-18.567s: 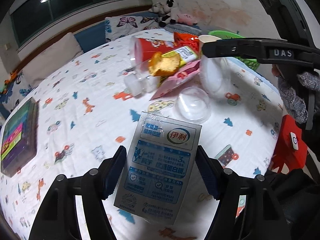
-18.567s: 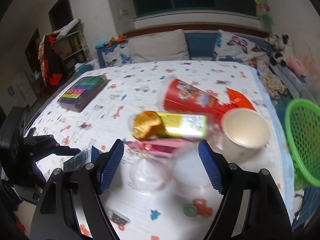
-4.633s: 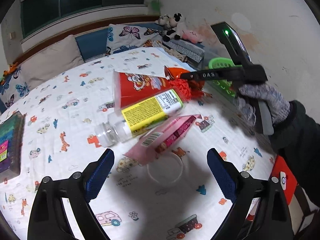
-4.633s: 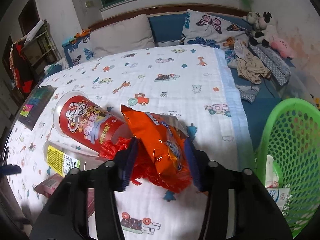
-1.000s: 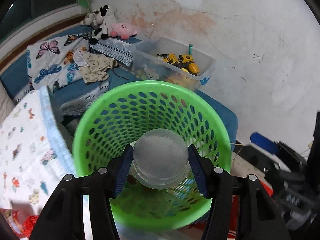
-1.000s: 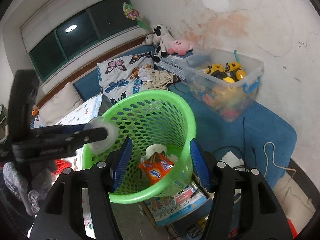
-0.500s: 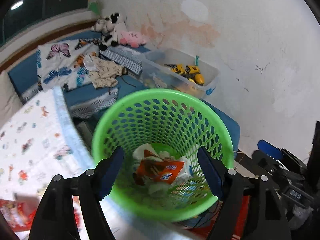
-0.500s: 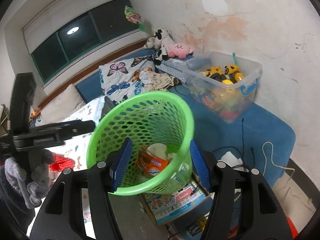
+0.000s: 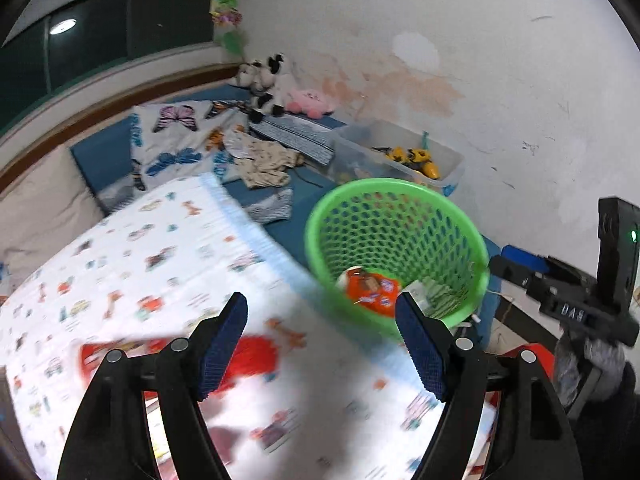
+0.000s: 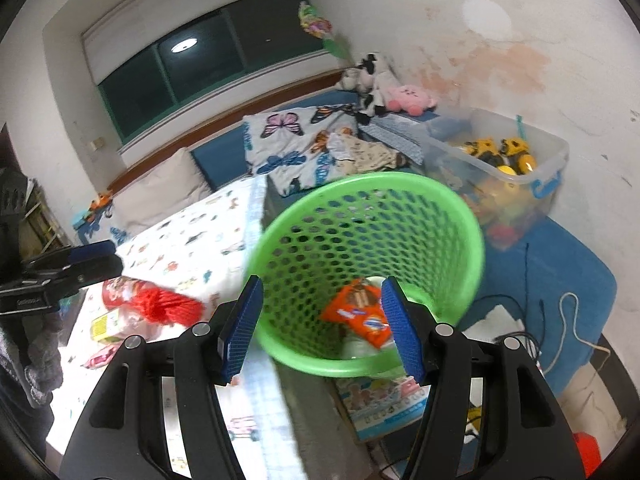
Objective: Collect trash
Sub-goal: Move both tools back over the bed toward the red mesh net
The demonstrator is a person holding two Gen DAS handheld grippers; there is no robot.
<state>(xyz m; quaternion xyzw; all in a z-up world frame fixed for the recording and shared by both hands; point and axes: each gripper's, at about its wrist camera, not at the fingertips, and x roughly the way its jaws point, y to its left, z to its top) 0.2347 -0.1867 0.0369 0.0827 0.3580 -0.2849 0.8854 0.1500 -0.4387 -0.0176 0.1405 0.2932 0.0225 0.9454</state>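
Beside the bed stands a round green plastic basket with a perforated wall [image 10: 460, 216], down at the edge of the mattress next to the blue mat. Inside it lies an orange snack wrapper [image 10: 358, 312] on top of some pale, whitish rubbish that I cannot make out clearly. The left gripper [image 9: 320, 344] hangs over the bed's white sheet printed with small cartoon vehicles and animals [image 9: 152, 248], its blue-padded jaws spread wide with nothing between them. Below and between those jaws sits a red mesh net [image 9: 254, 358], blurred, next to a red printed snack cup [image 9: 108, 354] lying on its side. The right gripper [image 10: 322, 322] points down at the basket's mouth, jaws apart and empty, so the wrapper shows through the gap without touching the pads. From that side the red net and the cup lie at the bed's edge just left of the basket, with a clear bottle bearing a yellow label [image 10: 106, 326] and a pink wrapper [image 10: 98, 356] near them on the sheet. A hand in a grey knitted glove [image 10: 38, 364] holds the left gripper's handle. Behind the basket a clear plastic storage box with yellow toy vehicles [image 10: 500, 164] rests against the stained white wall [image 10: 500, 60], and plush toys [image 10: 376, 80] sit in the corner.
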